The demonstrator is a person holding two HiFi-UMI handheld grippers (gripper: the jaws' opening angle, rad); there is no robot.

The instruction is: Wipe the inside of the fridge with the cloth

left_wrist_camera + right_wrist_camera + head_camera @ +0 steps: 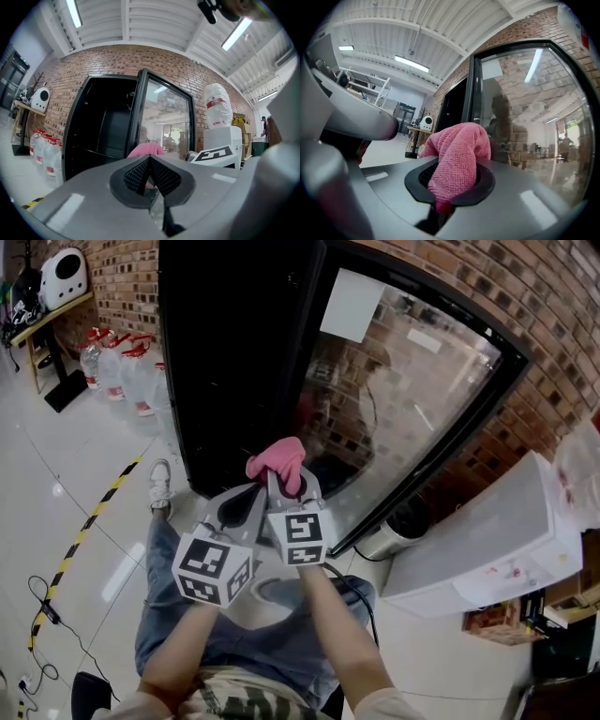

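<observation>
Head view is showing the black fridge [234, 362] filling the upper centre of the frame, with its dark inside open toward the camera. Its glass door [412, 399] is standing swung out across the upper right of the frame, and a brick wall is reflecting in the glass. A white cabinet [487, 540] is lying along the right side of the frame, just beside the door's lower edge. Several water bottles [122, 371] are standing on the floor at the upper left, near the fridge's side. A silvery bin [394, 531] is sitting between the door and the white cabinet.

The two grippers are being held side by side at the frame centre, in front of the door's lower edge. The right gripper [291, 486] is pointing toward the fridge, and in the right gripper view its jaws are clamping the pink cloth [457, 159], which is bulging up out of the dark pads [485, 180]. In the head view the cloth is showing as a bunched pink lump at the tip of this gripper, outside the fridge and not touching the inside of it. The left gripper [251, 495] is just beside it toward the left of the frame; in the left gripper view its jaws are pressing together with nothing between them, and the cloth is peeking above them at the frame centre
</observation>
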